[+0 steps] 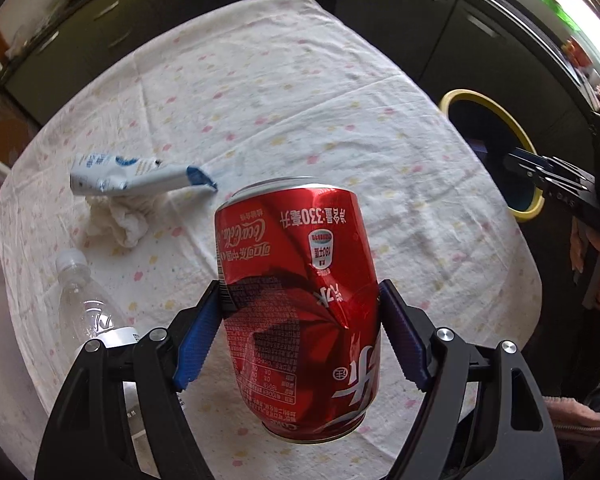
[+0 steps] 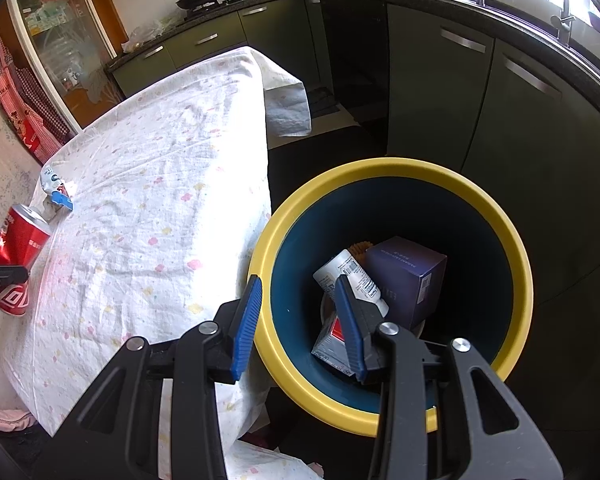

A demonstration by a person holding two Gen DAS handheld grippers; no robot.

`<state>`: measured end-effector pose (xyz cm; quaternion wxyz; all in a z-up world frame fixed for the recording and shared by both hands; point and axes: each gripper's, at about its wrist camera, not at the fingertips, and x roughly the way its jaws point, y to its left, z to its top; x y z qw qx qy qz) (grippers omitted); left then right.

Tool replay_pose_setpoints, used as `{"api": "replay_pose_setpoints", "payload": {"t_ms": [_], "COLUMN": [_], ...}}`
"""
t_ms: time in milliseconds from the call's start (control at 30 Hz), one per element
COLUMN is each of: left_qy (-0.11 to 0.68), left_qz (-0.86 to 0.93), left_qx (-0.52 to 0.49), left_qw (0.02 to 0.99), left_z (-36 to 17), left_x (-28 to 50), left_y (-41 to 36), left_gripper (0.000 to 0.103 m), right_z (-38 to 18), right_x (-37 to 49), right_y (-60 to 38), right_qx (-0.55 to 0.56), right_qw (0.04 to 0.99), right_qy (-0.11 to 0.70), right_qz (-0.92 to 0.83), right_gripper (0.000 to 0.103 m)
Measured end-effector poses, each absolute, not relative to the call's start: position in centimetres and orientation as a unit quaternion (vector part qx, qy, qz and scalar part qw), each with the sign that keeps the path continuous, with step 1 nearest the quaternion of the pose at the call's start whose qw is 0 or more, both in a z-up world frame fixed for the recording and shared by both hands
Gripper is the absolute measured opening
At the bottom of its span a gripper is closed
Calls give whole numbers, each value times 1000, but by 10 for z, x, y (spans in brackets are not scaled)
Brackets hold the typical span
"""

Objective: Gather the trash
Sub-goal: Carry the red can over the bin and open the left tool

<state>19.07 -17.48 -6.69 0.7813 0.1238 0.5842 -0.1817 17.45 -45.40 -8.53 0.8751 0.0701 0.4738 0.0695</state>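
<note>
on the left of the left wrist view a clear plastic bottle [image 1: 85, 304] lies on the tablecloth [image 1: 284, 92], its white cap toward the crumpled tissue [image 1: 120, 216]. a squashed blue-and-white tube [image 1: 136, 176] rests on top of that tissue. none of these is touched yet.

in the middle, the left gripper [image 1: 300, 328] holds the dented red cola can [image 1: 300, 300] across its lower half, blue pads pressed on both flanks. the can appears lifted clear of the cloth and tilted, with its top rim toward the far side of the table; the right wrist view shows the can [image 2: 18, 256] the same way at the table's left edge.

further right, off the table edge, stands the bin [image 2: 396, 172], yellow rim and dark blue inside. it already holds a dark purple box [image 2: 406, 276], a white tube-like pack [image 2: 352, 276] and a carton partly hidden behind the finger. the right gripper [image 2: 300, 320] is empty, jaws moderately apart, hanging over the bin's near rim.

risks, as i judge them: the can is creased and smooth, so a grip on a dented wall may slip or crush it further, and the can could drop onto the cloth or the floor while crossing the table. any leftover liquid could spill, since the can is tilted. the right gripper sits over the bin mouth, so the two tools could collide at the drop. a release too early would hit the rim.
</note>
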Motion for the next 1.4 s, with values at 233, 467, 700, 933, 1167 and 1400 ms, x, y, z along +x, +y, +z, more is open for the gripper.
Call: {"api": "replay_pose_setpoints", "payload": {"t_ms": [233, 467, 700, 933, 1167, 1400], "left_qy": [553, 514, 489, 492, 520, 491], "left_qz": [-210, -256, -341, -389, -379, -381], "left_qx": [143, 147, 140, 140, 112, 75], "left_qw": [793, 805, 791, 766, 757, 780], "left_z": [-43, -25, -23, -48, -88, -59], "left_x": [181, 179, 192, 212, 239, 228], "left_y": [-190, -228, -321, -418, -451, -415], "left_gripper": [76, 76, 76, 76, 80, 86], "right_z": [-81, -74, -67, -66, -62, -63], "right_x": [169, 157, 138, 119, 108, 107], "right_y": [-457, -479, -525, -559, -578, -571], "right_qx": [75, 88, 109, 122, 133, 128], "right_qw": [878, 885, 890, 889, 890, 891], "right_qy": [467, 454, 443, 438, 431, 432], "right_qz": [68, 42, -7, -44, -67, -55], "right_gripper": [36, 36, 36, 36, 44, 44]}}
